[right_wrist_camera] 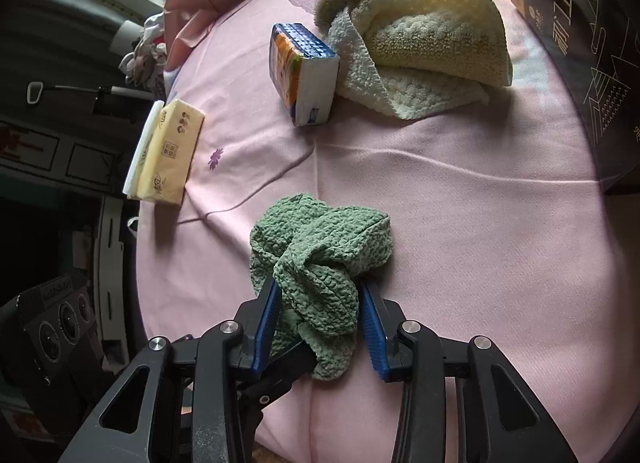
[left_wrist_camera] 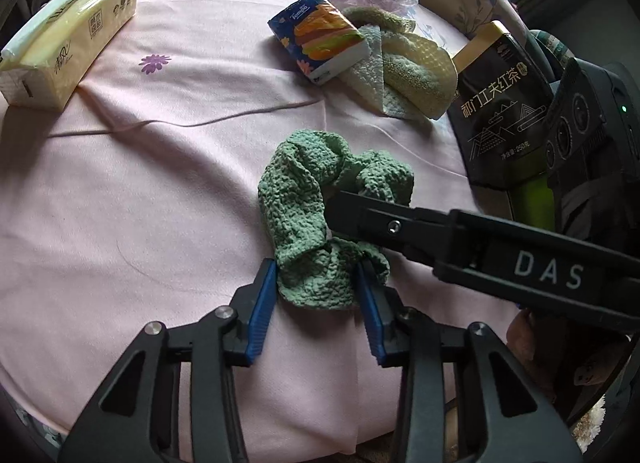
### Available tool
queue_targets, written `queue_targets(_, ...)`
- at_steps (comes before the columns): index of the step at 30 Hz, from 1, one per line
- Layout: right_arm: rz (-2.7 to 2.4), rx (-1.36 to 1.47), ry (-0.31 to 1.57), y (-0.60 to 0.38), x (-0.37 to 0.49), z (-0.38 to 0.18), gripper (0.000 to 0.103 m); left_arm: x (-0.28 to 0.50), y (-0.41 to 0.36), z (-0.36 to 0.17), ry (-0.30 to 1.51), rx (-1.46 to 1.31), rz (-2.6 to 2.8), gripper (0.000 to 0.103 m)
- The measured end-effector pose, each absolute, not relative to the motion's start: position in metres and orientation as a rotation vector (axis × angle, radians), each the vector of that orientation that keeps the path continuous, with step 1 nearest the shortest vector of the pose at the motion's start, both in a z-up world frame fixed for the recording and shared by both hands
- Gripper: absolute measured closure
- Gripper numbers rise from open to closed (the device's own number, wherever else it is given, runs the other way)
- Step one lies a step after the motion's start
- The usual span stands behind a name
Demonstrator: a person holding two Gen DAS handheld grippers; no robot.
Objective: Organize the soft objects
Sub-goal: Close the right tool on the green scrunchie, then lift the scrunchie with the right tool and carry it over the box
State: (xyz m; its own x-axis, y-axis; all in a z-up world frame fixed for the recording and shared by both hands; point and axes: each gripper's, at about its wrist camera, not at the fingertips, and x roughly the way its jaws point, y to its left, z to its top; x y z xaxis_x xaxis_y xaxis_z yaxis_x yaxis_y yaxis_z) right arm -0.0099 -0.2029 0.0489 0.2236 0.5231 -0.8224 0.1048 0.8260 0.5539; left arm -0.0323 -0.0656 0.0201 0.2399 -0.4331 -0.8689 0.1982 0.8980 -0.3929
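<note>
The crumpled green cloth [left_wrist_camera: 316,219] on the pink sheet [left_wrist_camera: 160,191] is pinched by both the left gripper [left_wrist_camera: 318,287] and the right gripper [right_wrist_camera: 320,303].

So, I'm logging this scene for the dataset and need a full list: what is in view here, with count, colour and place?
green cloth: one, green, bunched near the front middle of the pink sheet, between both grippers' fingers
towel bundle: one heap, yellow-green and cream, far right of the sheet
Tempo tissue pack: one, blue with orange print, leaning against the towel bundle
yellow tissue pack: one, pale yellow, far left edge
black tea box: one, black with gold lettering, right edge
pink sheet: one, pink with purple flowers, covering the surface
left gripper: one, black with blue pads, closed on the cloth's near end
right gripper: one, black with blue pads, closed on the cloth's side
</note>
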Motion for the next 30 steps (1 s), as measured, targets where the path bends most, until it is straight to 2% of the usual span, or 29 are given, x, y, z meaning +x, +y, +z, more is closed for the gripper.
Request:
queue_targets(3, 0.363, 0.602, 1.358, -0.198, -0.008, 0.043, 0.073, -0.029, -0.063, 0.022, 1.254, -0.255, -0.462, 0.076)
queue_targets(10, 0.381, 0.635, 1.282, -0.202, -0.013, 0.065, 0.073, -0.031, -0.071, 0.047, 1.176, -0.245, -0.467, 0.076)
queue_targets(23, 0.378, 0.585, 0.925, -0.242, -0.045, 0.175, 0.073, -0.061, -0.108, 0.148, 0.821, -0.132, -0.571, 0.076)
queue_targets(30, 0.312, 0.584, 0.745, -0.29, -0.068, 0.223, 0.073, -0.072, -0.156, 0.192, 0.698, -0.069, -0.678, 0.076)
